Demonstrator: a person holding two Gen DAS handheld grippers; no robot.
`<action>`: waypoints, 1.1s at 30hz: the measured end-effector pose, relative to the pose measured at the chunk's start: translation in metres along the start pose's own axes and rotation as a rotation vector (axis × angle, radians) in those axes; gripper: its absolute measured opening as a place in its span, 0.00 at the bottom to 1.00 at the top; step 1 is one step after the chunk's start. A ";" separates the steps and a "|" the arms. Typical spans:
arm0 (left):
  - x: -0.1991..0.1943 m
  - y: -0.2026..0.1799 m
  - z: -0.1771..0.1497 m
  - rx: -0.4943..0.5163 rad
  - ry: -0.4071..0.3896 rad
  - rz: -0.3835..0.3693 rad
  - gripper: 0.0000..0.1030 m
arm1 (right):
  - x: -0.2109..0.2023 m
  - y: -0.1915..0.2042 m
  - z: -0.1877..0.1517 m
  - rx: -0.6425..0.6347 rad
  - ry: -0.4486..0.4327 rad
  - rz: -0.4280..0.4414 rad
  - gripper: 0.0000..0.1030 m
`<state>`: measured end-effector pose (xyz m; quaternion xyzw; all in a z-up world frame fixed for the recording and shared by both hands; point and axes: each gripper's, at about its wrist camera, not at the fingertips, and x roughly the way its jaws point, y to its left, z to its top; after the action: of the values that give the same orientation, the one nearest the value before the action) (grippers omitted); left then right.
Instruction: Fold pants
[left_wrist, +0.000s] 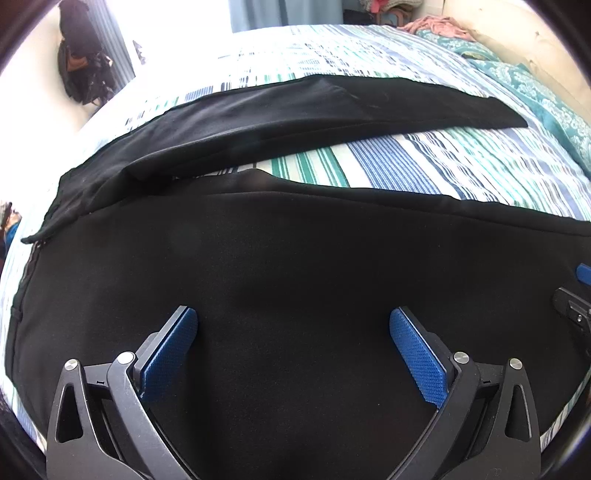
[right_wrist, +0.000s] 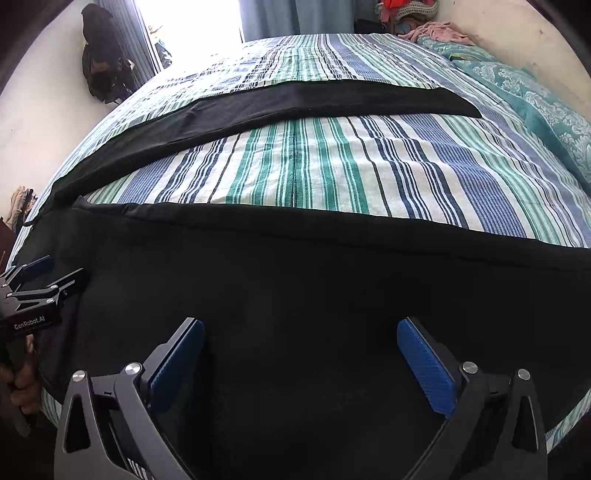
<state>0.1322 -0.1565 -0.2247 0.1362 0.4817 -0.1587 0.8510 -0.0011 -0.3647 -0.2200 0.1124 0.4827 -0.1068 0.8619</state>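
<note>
- Pants (left_wrist: 295, 266) lie crosswise under us, legs running rightward (far leg splayed away).
- Left gripper (left_wrist: 293, 321) and right gripper (right_wrist: 301, 332) hover spread, pinching nothing, near leg directly below.

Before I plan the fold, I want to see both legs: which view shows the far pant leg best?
The right wrist view: the far pant leg lies unobstructed to its hem. The left wrist view shows it too, more foreshortened.

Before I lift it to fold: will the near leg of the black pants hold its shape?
Probably not. The pants lie limp on the bedspread, so they would likely droop. The leg is long, so its ends may drag.
</note>
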 end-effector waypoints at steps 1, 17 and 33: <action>-0.002 -0.001 -0.003 0.001 0.001 0.001 1.00 | 0.000 0.000 0.000 -0.001 -0.002 -0.002 1.00; -0.001 -0.003 -0.003 0.013 -0.006 0.016 1.00 | 0.001 0.001 0.000 -0.020 0.002 -0.007 1.00; -0.001 -0.003 -0.004 0.015 -0.016 0.019 1.00 | -0.013 -0.019 0.005 0.047 0.018 -0.038 1.00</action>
<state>0.1271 -0.1578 -0.2258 0.1459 0.4725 -0.1554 0.8551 -0.0092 -0.3834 -0.2081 0.1246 0.4898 -0.1334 0.8525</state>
